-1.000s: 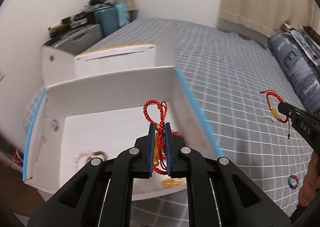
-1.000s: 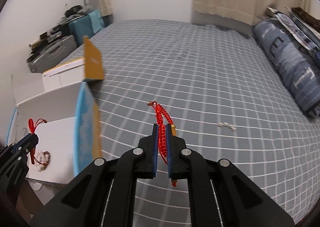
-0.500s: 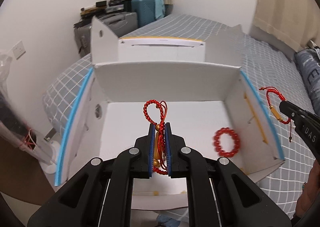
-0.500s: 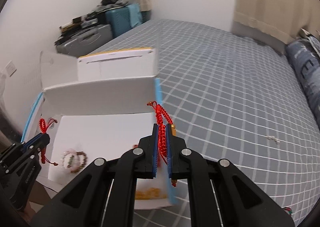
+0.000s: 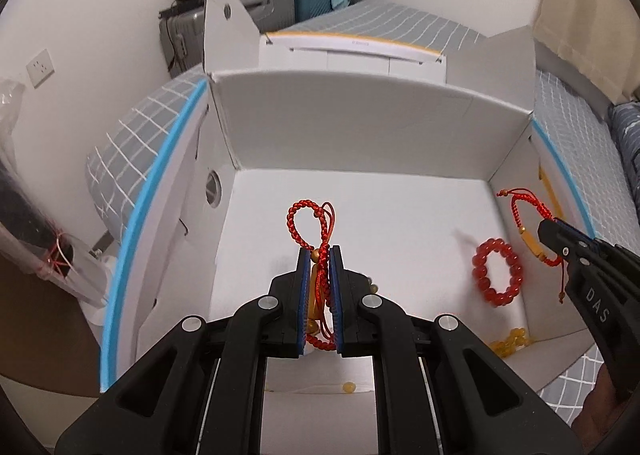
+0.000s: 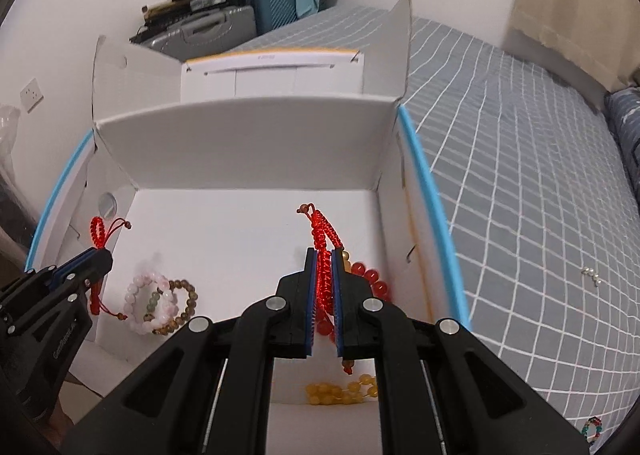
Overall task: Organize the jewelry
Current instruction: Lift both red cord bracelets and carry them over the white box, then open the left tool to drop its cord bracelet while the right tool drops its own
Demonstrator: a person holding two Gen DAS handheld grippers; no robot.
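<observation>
My left gripper is shut on a red braided cord bracelet with a gold bead, held above the floor of an open white cardboard box. At the right edge of the left wrist view, my right gripper hangs over the same box, shut on a second red cord bracelet. From the right wrist, that gripper pinches its red cord bracelet, and the left gripper shows at the left. On the box floor lie a red bead bracelet, yellow beads, and pink and brown bead bracelets.
The box sits at the corner of a bed with a grey checked cover. Suitcases stand against the far wall. A small multicoloured bead ring and a tiny pale item lie on the cover to the right. A plastic-wrapped object is at the left.
Both grippers have moved from over the bed cover to above the inside of the white box, sinking a little, each still clamped on its red cord bracelet.
</observation>
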